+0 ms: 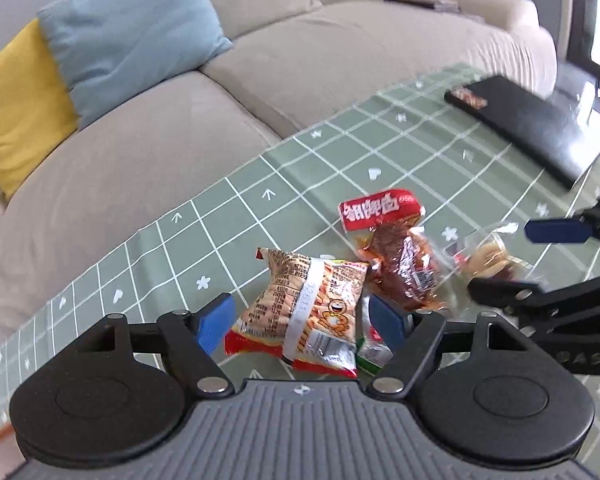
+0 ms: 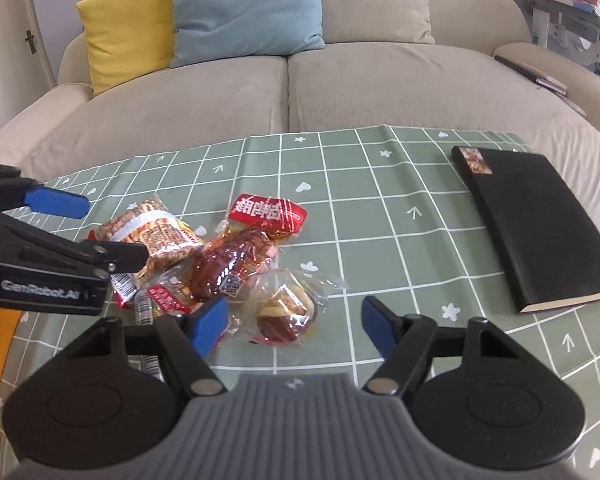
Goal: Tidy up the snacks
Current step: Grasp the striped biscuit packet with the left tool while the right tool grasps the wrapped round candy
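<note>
Four snack packets lie clustered on the green, white-gridded cloth of the bench [image 2: 380,208]. The orange crinkled foil packet of stick crackers [image 1: 308,312] sits directly between the blue pads of the left claw [image 1: 300,324], its long axis running away from that claw, leaning a little left. Just right of it and partly under it is a small red-and-green sachet [image 1: 370,346], mostly hidden. Ahead and to the right lies the clear pouch of brown braised meat with a red header [image 1: 396,252], header pointing away. Further right, the clear wrapper holding a round brown-and-cream pastry [image 2: 286,310] lies between the blue pads of the right claw [image 2: 294,324], nearer the left pad.

Both claws are spread wide, gripping nothing.

One black rectangular notebook [image 2: 536,232] lies well off to the right claw's front-right. Beyond the bench stands a beige fabric sofa [image 2: 340,80] with one yellow cushion [image 2: 128,24] and one pale blue cushion [image 2: 244,8].
</note>
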Available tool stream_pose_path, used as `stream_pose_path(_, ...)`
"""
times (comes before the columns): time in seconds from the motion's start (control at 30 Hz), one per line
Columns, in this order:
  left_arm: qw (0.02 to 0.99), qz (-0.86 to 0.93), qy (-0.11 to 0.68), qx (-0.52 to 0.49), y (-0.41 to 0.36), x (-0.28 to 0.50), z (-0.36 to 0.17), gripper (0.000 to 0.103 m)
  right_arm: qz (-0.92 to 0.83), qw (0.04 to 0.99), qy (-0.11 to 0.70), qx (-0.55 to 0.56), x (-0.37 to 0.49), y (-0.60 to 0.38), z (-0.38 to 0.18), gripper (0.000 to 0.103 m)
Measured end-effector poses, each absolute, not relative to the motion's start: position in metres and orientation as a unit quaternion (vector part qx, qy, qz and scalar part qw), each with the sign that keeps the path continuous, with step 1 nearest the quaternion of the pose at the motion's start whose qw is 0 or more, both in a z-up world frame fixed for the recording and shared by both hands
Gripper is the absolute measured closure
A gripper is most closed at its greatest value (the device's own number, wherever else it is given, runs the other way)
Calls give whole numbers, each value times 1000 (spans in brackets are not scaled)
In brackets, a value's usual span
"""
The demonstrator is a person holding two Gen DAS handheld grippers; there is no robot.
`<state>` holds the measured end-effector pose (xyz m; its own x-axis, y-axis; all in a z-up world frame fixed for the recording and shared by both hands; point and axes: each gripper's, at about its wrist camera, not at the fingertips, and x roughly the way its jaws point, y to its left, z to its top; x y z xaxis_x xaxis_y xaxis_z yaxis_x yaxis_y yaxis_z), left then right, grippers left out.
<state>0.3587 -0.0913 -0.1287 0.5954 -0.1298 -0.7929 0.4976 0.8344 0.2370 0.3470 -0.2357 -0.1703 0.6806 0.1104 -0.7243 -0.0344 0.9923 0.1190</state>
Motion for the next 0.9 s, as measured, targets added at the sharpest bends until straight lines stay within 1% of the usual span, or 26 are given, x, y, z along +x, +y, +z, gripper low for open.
stream_pose_path(0.1, 853, -175, 431, 237, -97, 368, -138, 14, 43, 914, 399, 61, 348, -239, -172, 36)
stream_pose_path(0.17, 852, -171, 434, 239, -98, 371, -142, 14, 45, 913, 402, 57, 349, -238, -173, 46)
stream_pose_path(0.23, 851, -170, 436, 238, -100, 372, -144, 16, 50, 911, 404, 56, 349, -238, -174, 52)
stream_pose_path(0.27, 852, -167, 434, 241, -101, 371, -144, 18, 53, 912, 403, 56, 349, -238, -174, 54)
stream_pose_path(0.3, 852, -166, 432, 244, -102, 370, -144, 23, 55, 912, 403, 55, 349, -238, -174, 55)
stream_pose_path(0.33, 852, -167, 432, 244, -103, 370, -144, 26, 57, 912, 403, 54, 349, -237, -174, 59)
stream_pose_path(0.53, 851, -162, 429, 256, -106, 361, -143, 39, 59, 909, 409, 47, 344, -233, -172, 61)
stream_pose_path(0.6, 853, -158, 429, 251, -104, 356, -141, 48, 61, 908, 412, 43, 341, -232, -171, 62)
stream_pose_path(0.63, 856, -153, 430, 244, -103, 353, -139, 50, 63, 907, 414, 40, 340, -231, -170, 63)
stream_pose_path(0.67, 857, -150, 434, 236, -102, 349, -138, 53, 64, 907, 415, 36, 338, -231, -170, 66)
stream_pose_path(0.77, 864, -145, 428, 222, -101, 336, -133, 55, 61, 905, 420, 32, 332, -230, -167, 69)
stream_pose_path(0.83, 869, -145, 426, 207, -98, 327, -128, 56, 59, 904, 423, 25, 326, -229, -165, 73)
stream_pose_path(0.9, 875, -142, 423, 189, -96, 317, -121, 57, 54, 904, 424, 19, 320, -229, -163, 74)
